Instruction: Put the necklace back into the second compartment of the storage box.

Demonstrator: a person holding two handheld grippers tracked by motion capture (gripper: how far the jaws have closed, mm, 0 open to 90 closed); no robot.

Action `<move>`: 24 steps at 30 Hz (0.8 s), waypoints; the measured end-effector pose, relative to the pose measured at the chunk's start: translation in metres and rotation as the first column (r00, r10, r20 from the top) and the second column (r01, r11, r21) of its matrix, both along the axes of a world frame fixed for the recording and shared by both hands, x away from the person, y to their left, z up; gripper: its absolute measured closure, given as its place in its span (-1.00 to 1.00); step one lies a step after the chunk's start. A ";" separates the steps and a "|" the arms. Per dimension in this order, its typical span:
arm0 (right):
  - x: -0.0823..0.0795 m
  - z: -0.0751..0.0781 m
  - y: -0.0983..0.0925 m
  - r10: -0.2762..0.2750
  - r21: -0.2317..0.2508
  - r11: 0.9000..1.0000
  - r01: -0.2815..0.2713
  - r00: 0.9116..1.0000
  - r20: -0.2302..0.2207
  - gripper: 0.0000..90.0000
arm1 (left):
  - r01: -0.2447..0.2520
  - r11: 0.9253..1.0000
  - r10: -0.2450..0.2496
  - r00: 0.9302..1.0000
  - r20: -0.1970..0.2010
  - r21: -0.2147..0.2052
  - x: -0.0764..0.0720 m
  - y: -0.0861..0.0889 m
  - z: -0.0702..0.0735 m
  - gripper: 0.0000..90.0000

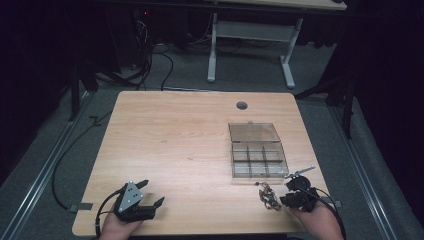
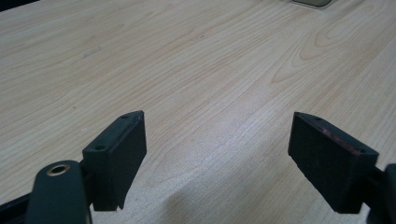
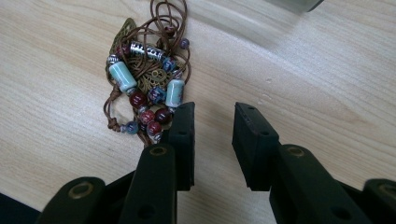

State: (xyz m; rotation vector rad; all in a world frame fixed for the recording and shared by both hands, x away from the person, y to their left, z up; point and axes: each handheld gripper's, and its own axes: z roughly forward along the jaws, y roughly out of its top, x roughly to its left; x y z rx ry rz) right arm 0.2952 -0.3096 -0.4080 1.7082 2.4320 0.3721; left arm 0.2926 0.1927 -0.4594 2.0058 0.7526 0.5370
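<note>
The right gripper (image 3: pixel 212 135) sits nearest, its jaws partly open with only bare desk (image 3: pixel 327 84) between them; nothing is held. The beaded necklace (image 3: pixel 144 79) lies just beside the left-hand jaw in the right gripper view, the nearest dark red beads touching or almost touching that jaw's outer face, which cannot be settled. In the high view the same gripper (image 1: pixel 295 192) is at the desk's near right edge, with the necklace (image 1: pixel 269 196) just to its left and the clear compartment box (image 1: pixel 260 162) a little beyond it, lid open.

To pick the necklace up well, the person would likely shift the jaws sideways so the bunched beads fall between them, lower until the tips meet the wood, and close on the thick middle of the cluster instead of a loose cord loop, which would slip.

The heap's long axis runs away from the gripper toward the box, beads at the near end, cord loops at the far end.

The left gripper (image 2: pixel 215 158) rests well away at the near left, jaws wide apart and empty.
</note>
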 end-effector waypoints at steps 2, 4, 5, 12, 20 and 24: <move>0.001 0.000 0.000 0.007 -0.002 1.000 -0.007 1.000 -0.006 0.53 | 0.000 1.000 0.000 1.000 0.000 -0.001 0.000 0.000 0.000 -0.56; 0.001 0.002 0.001 0.010 -0.008 1.000 -0.010 1.000 -0.026 0.51 | 0.000 1.000 0.000 1.000 0.001 -0.001 0.000 0.000 0.000 -0.56; 0.002 0.002 0.001 0.019 -0.013 1.000 -0.019 0.999 -0.029 0.50 | 0.001 1.000 -0.001 1.000 0.000 0.000 0.000 0.000 0.000 -0.56; 0.008 0.005 0.001 0.040 -0.043 0.998 -0.044 0.995 -0.094 0.46 | 0.004 1.000 -0.004 1.000 -0.001 -0.001 0.000 0.000 0.000 -0.56; 0.013 0.011 0.008 0.076 -0.041 0.996 -0.082 0.987 -0.140 0.37 | 0.004 1.000 -0.004 1.000 -0.004 -0.001 0.000 0.000 0.000 -0.57; 0.017 0.019 0.016 0.097 -0.035 0.994 -0.103 0.985 -0.141 0.28 | 0.005 1.000 -0.005 1.000 -0.004 0.002 0.000 0.000 0.000 -0.57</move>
